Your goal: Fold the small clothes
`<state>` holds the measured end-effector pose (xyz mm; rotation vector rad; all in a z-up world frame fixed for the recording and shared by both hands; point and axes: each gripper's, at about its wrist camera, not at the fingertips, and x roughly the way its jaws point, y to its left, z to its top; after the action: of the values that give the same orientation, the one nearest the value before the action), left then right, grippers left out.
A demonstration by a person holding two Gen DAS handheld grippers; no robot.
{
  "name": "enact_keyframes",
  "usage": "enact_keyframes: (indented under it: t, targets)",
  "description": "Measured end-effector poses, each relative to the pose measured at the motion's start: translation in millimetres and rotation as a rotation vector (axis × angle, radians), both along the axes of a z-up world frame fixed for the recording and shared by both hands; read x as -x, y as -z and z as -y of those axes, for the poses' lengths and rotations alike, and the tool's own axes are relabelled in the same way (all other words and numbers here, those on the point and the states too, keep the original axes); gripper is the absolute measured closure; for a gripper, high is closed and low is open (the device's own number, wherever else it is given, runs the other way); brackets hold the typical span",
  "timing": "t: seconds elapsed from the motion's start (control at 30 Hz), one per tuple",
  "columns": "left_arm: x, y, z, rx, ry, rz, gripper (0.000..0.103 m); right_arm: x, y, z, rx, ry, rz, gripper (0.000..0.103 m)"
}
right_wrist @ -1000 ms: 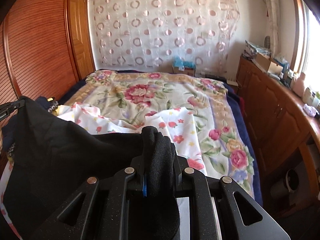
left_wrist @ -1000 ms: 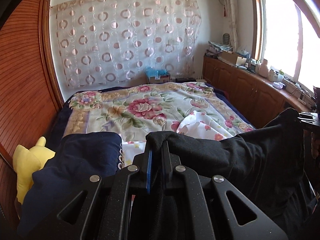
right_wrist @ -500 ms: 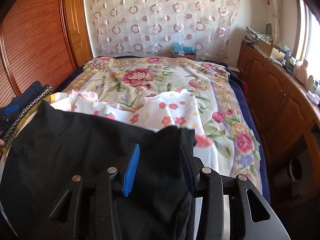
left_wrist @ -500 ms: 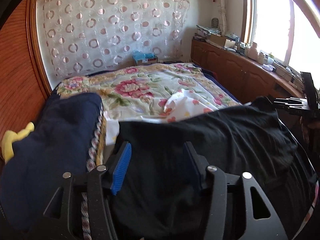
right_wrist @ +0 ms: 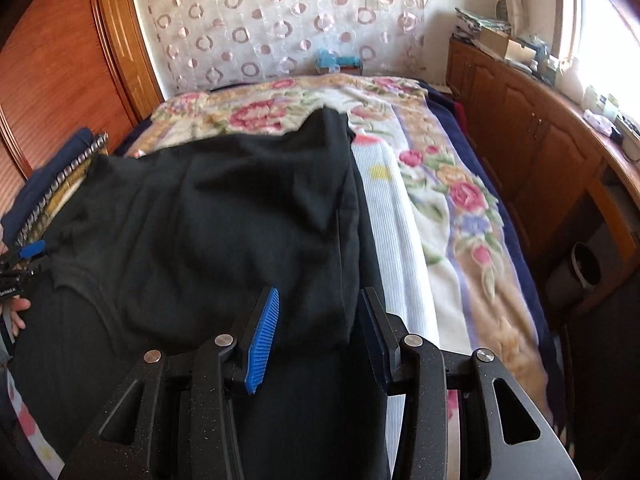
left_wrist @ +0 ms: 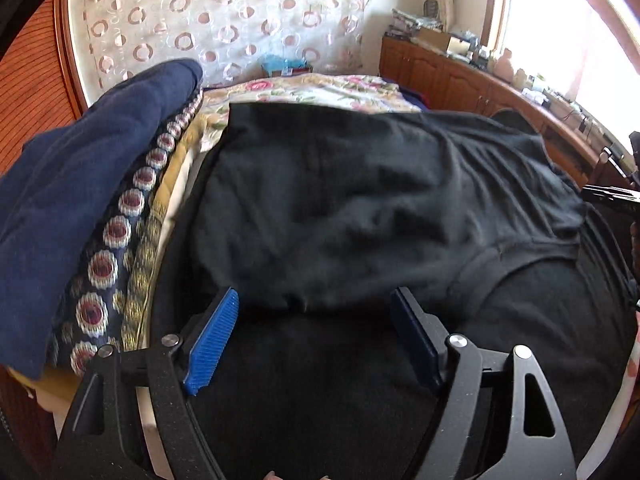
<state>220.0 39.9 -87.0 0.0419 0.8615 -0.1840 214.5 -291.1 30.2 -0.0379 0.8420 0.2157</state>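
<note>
A black garment (left_wrist: 360, 200) lies on the bed, its upper half folded down over the lower half. My left gripper (left_wrist: 314, 332) hovers over the near left part of the fold; its jaws are opening wide and the blue pads (left_wrist: 212, 344) press on nothing. At the garment's right side my right gripper (right_wrist: 316, 332) is open too, with the folded edge (right_wrist: 312, 280) lying loose between the pads. The right gripper (left_wrist: 618, 194) shows at the far right of the left wrist view. The left gripper (right_wrist: 24, 258) shows at the left edge of the right wrist view.
A navy folded stack (left_wrist: 80, 184) over a patterned cloth (left_wrist: 120, 232) lies just left of the garment. A floral blanket (right_wrist: 460, 200) and a white ribbed cloth (right_wrist: 396, 248) cover the bed. Wooden cabinets (right_wrist: 540, 152) run along the right, a wooden wardrobe (right_wrist: 48, 80) along the left.
Both grippers held the black garment's top edge up a second ago. They moved forward and down, laid that edge over the lower half, and both jaws have opened and let go.
</note>
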Motion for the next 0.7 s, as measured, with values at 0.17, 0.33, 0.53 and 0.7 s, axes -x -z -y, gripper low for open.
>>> enact_keyframes:
  t: [0.17,0.33,0.53,0.7]
  targets:
    - [1,4,-1,0.002,-0.013,-0.021,0.023,-8,1,-2,-0.012,0.013,-0.029,0.060]
    - [2,6,-4,0.013,-0.027,-0.035,0.023,-18,-1,-7,-0.032,-0.008,-0.020,0.060]
    - [7,5,-8,0.052,-0.074,-0.036,0.023,-23,11,-13,0.001,-0.013,0.015,0.060]
    - [8,2,-15,0.109,-0.129,-0.019,0.023,-15,20,-18,0.053,-0.019,0.052,0.059]
